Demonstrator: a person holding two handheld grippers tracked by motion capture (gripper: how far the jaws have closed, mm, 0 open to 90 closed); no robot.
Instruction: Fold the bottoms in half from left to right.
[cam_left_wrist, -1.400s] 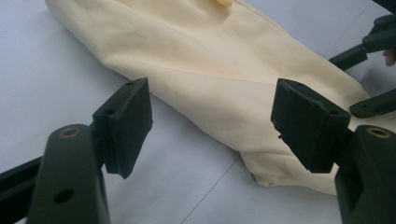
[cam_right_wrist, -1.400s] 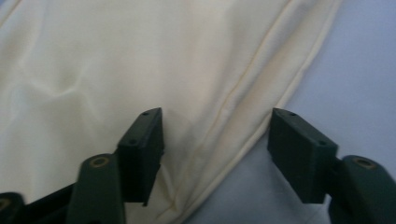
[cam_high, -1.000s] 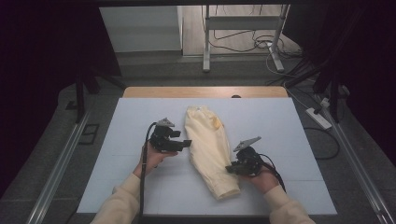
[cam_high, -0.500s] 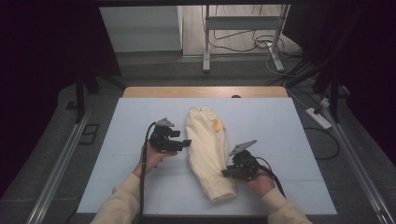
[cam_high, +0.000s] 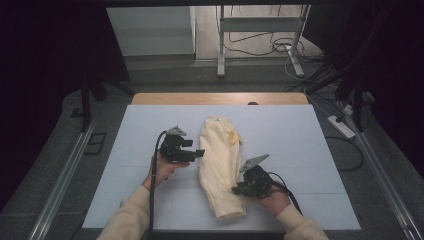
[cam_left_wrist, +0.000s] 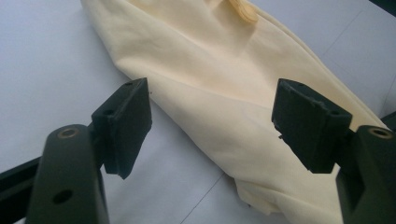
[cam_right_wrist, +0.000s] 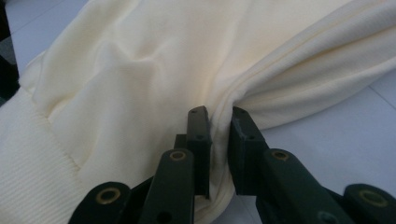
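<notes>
While your right tongs (cam_high: 239, 189) pinch a fold near the ribbed hem of the cream garment (cam_high: 220, 160), it lies lengthwise mid-table (cam_high: 300, 135). Your left tongs (cam_high: 197, 150) hover with jaws apart beside its left edge. No writing is legible on it.

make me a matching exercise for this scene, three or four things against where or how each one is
Things:
1. left gripper
2. right gripper
3. cream garment
4. white table

States:
a. lies bunched along the middle of the table
b. jaws wide open, near the cloth's edge
c. bears the cloth
d. jaws pinched on a fold of cloth

Pairs: 1-b, 2-d, 3-a, 4-c
</notes>
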